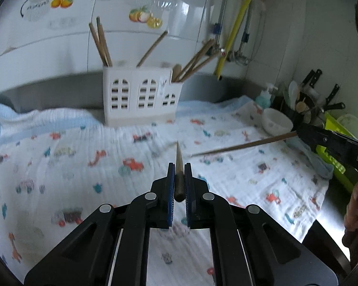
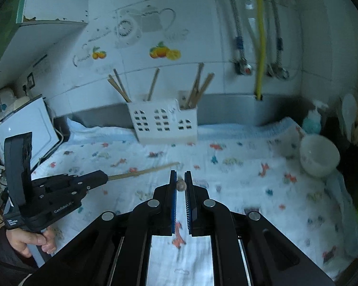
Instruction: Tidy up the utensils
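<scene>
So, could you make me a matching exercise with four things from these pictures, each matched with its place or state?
Things:
1. left gripper
2. holder
3. bowl
4. soap bottle

Places or states:
A. at the right edge of the cloth, on its side
B. at the back of the cloth, by the wall, with chopsticks standing in it
C. shut on a chopstick that points forward
D. in the back right corner, behind the bowl

Pairs: 1-C, 2-B, 3-A, 4-D
</scene>
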`<act>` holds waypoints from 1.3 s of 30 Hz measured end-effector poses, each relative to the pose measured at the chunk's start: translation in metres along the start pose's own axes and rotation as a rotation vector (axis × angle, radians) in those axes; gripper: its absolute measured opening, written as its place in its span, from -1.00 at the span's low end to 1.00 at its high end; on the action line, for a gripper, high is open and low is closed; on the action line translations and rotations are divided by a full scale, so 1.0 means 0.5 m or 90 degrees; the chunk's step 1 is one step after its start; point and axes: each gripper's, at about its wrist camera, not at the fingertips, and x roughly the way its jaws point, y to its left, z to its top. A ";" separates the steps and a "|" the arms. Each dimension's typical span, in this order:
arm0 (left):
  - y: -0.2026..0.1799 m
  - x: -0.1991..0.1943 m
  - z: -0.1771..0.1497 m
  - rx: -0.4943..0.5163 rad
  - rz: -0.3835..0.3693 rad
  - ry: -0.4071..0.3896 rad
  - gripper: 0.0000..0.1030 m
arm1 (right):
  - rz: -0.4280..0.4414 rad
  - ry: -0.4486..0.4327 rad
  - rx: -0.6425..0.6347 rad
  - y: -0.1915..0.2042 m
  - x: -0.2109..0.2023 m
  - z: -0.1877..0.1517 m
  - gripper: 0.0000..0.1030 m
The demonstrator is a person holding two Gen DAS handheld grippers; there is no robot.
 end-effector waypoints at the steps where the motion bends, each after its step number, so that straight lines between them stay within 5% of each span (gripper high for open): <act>1: 0.001 -0.002 0.007 0.001 0.000 -0.004 -0.88 | 0.006 0.001 -0.007 0.002 0.002 0.013 -0.87; 16: -0.003 0.003 0.120 0.049 -0.026 -0.044 -0.88 | 0.045 -0.001 -0.067 0.013 0.038 0.180 -0.88; 32: 0.029 -0.020 0.300 0.084 0.009 -0.102 -0.89 | -0.010 -0.025 -0.109 0.011 0.119 0.382 -0.87; 39: 0.031 -0.056 0.381 0.109 0.027 -0.142 -0.89 | -0.022 -0.016 -0.110 0.004 0.156 0.412 -0.88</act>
